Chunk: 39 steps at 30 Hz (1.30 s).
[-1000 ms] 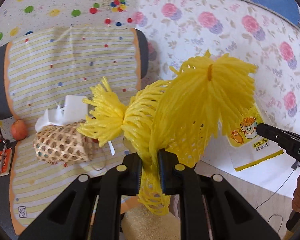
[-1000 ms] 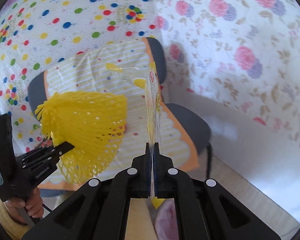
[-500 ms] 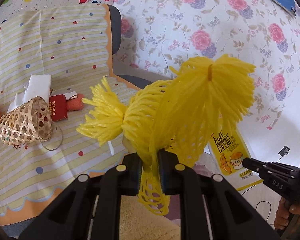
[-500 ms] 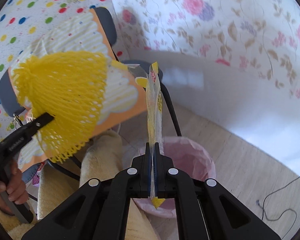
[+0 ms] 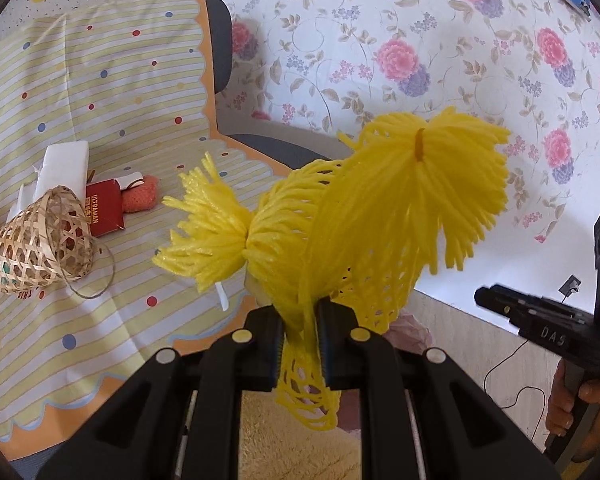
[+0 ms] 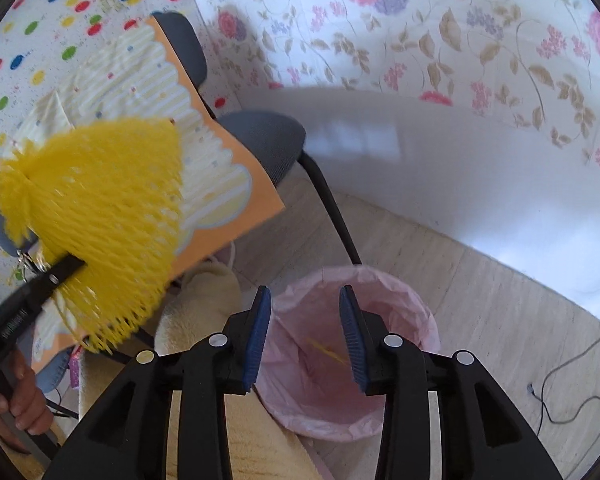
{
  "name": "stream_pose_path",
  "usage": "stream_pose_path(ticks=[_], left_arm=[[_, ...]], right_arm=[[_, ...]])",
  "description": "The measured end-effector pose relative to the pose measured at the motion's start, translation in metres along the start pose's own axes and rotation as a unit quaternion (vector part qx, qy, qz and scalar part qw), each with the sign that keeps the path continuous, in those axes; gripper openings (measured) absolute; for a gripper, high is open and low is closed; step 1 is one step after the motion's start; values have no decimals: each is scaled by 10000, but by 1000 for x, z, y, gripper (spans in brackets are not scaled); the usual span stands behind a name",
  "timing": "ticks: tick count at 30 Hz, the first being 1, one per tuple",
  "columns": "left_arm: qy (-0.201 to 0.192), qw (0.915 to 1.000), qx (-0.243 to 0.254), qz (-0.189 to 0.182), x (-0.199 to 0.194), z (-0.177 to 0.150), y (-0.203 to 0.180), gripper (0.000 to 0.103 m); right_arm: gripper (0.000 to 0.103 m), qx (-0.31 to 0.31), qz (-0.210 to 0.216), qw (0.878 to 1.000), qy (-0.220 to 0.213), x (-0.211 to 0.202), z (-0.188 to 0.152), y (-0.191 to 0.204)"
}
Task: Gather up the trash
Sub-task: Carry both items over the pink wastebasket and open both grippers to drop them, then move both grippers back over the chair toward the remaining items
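- The right gripper [image 6: 305,334] has just been opening — its blue-padded jaws now stand spread with nothing between them, directly above the pink-lined bin [image 6: 416,312].
- Half a second ago those jaws were pressed together on a yellow snack wrapper standing upright between them; now a thin yellow sliver [image 6: 327,351] shows down inside the bin, just below the gap in the jaws. Judging from that, the wrapper has dropped in, though the sliver is too small to be sure of.
- The left gripper [image 5: 300,344] is unchanged in its hold: the jaws are pinched on the lower part of the yellow foam fruit net [image 5: 340,232], whose fringed ends fan out above and ahead of the fingertips.
- Seen from the right wrist, that net hangs to the left of the right gripper and above the bin's near-left side — beside the rim, not yet over the opening.
- So one piece of trash looks delivered, and the net is probably next; it wants carrying across over the bin mouth before the left jaws part.
- Ahead-left of the left gripper, on the striped cloth [image 5: 100,100] over the chair, lie a woven basket [image 5: 40,248], a red carton [image 5: 104,210] and white paper [image 5: 66,164] — some perhaps still to be collected.
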State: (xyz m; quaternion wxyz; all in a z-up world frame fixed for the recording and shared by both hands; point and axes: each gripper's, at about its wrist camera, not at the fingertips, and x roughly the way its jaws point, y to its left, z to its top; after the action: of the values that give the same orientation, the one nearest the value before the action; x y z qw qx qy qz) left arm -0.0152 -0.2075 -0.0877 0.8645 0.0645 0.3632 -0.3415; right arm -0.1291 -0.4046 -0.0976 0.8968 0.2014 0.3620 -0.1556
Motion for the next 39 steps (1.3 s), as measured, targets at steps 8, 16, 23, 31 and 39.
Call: stream_pose_path(ticks=[8,16,23,31,39], left_arm=[[413,9976,411,-363,22,-2,-18,14],[1157,9882,806,-605,66,-13,-48,27],[1592,9793,1084,-622,90,-21,-68,46],[1383,9828,878,-850,83,-14,-59,52],[664,9967,368,-275,36,-1,-11,52]], right_arm=[[38,-239,-506,9972,-503,-26,18,4],[42,-113,-493,9978,-418,-27,16,-11],[44,24,-500,9983,-312,-20,15,-27],[47,60,-493,9981,-363,-20,17,-29],[47,-5,117,9984,-544,-24,24,-11]])
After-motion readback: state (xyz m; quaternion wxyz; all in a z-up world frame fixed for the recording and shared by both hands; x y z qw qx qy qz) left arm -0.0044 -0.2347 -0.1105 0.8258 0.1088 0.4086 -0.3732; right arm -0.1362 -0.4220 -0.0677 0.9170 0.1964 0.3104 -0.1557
